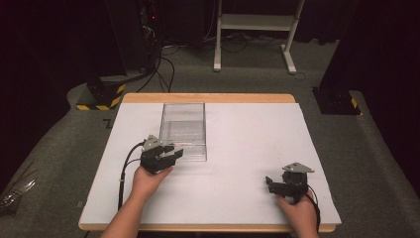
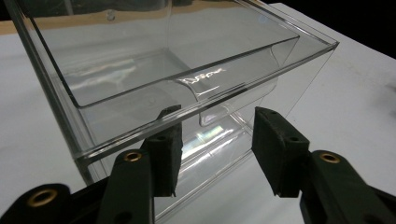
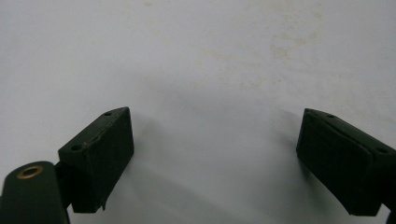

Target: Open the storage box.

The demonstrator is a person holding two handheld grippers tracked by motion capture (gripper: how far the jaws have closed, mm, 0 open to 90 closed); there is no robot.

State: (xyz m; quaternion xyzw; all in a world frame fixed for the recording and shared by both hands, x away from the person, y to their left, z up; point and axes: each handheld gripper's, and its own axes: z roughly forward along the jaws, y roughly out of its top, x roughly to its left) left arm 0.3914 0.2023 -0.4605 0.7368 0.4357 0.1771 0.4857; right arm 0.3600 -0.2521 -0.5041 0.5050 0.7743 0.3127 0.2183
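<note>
A clear plastic box (image 1: 183, 124) with no lid stands empty on the white table top (image 1: 247, 144), left of centre. My left gripper (image 1: 177, 152) is at the box's near left corner, pointing right along the near wall. In the left gripper view the box (image 2: 140, 60) rises right in front of the left gripper (image 2: 217, 121). One pad (image 2: 163, 149) reaches the wall's top rim and the other pad (image 2: 275, 154) stands apart outside the wall, with a wide gap between them. My right gripper (image 1: 269, 183) rests open on the table near the front right, and the right gripper (image 3: 212, 140) has bare white surface between its jaws.
The table has a wooden rim (image 1: 208, 97) at the back. Beyond it on the grey floor are a white frame's legs (image 1: 218, 59), a black stand with yellow-black stripes (image 1: 101, 96) at the left and a black base (image 1: 337, 101) at the right.
</note>
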